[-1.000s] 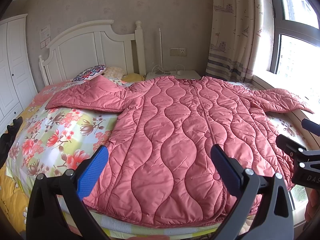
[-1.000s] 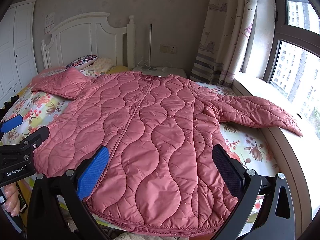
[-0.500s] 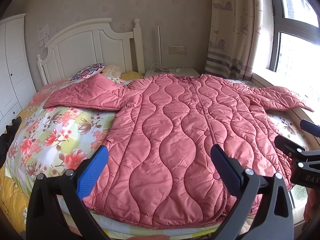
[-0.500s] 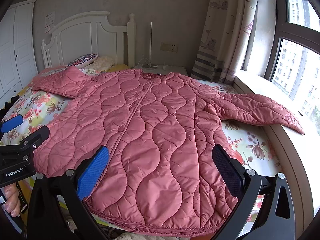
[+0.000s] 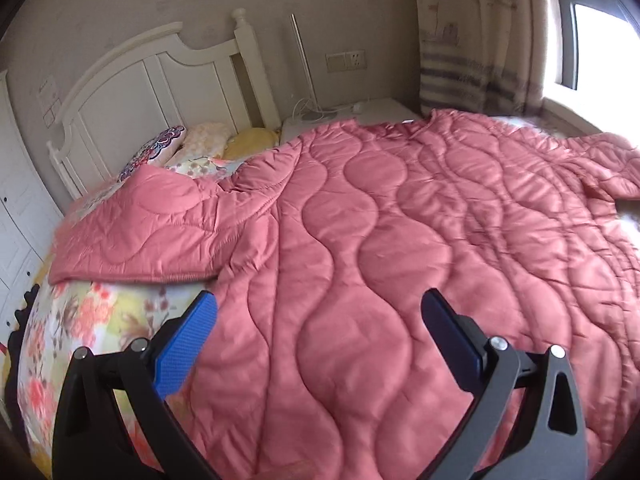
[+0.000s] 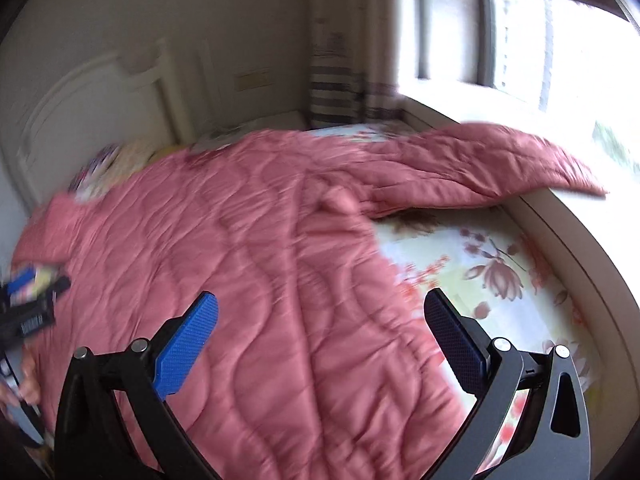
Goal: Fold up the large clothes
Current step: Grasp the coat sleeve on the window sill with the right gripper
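Observation:
A large pink quilted coat (image 5: 360,240) lies spread flat on the bed, front up. One sleeve (image 5: 132,236) stretches left toward the pillows. The other sleeve (image 6: 492,164) reaches right onto the window sill. My left gripper (image 5: 320,320) hovers open above the coat's left lower body, nothing between its blue pads. Over the coat's right lower part, my right gripper (image 6: 320,320) also stands open and empty. The left gripper (image 6: 28,304) shows blurred at the left edge of the right wrist view, a hand (image 6: 24,380) below it.
The floral bedsheet (image 5: 80,320) shows at the left, and the bedsheet (image 6: 480,264) also shows right of the coat. A white headboard (image 5: 140,80) and pillows (image 5: 200,148) stand at the back. A nightstand (image 5: 360,112), curtain (image 5: 480,60) and window sill (image 6: 580,232) border the right side.
Both grippers have moved forward and lower over the coat, which now fills more of each view. The left view swung left, the right view swung right and is motion-blurred. Both stay open.

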`<action>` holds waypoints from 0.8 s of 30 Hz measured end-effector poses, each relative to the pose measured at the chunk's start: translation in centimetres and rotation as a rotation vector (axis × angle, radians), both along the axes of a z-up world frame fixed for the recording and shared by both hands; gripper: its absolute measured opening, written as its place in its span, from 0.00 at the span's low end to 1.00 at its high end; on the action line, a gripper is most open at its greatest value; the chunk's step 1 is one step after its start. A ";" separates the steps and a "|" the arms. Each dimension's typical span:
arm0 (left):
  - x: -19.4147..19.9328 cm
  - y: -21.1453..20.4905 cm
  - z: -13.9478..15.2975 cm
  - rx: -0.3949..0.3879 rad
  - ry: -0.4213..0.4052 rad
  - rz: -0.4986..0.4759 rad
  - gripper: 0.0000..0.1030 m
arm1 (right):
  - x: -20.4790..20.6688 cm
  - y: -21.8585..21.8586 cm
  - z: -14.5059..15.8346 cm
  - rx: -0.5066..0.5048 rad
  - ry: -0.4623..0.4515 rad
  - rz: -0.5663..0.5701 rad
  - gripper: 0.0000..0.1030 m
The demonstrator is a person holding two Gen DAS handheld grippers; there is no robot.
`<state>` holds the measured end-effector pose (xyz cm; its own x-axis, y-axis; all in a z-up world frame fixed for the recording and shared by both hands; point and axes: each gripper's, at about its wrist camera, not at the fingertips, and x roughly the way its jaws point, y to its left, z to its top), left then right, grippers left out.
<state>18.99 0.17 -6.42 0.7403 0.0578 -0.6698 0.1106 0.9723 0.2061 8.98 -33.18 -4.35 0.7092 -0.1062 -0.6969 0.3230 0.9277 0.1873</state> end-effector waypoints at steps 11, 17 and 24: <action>4.1 4.3 -5.8 -0.213 0.195 -0.001 0.98 | 6.1 -17.7 -3.6 0.324 -0.009 -0.400 0.96; 4.1 4.4 -6.4 -0.211 0.194 0.016 0.98 | 9.6 -20.4 -5.6 0.291 0.004 -0.480 0.80; 2.6 4.7 -6.3 -0.228 0.187 0.101 0.98 | 12.5 -18.9 -4.2 0.099 -0.015 -0.434 0.48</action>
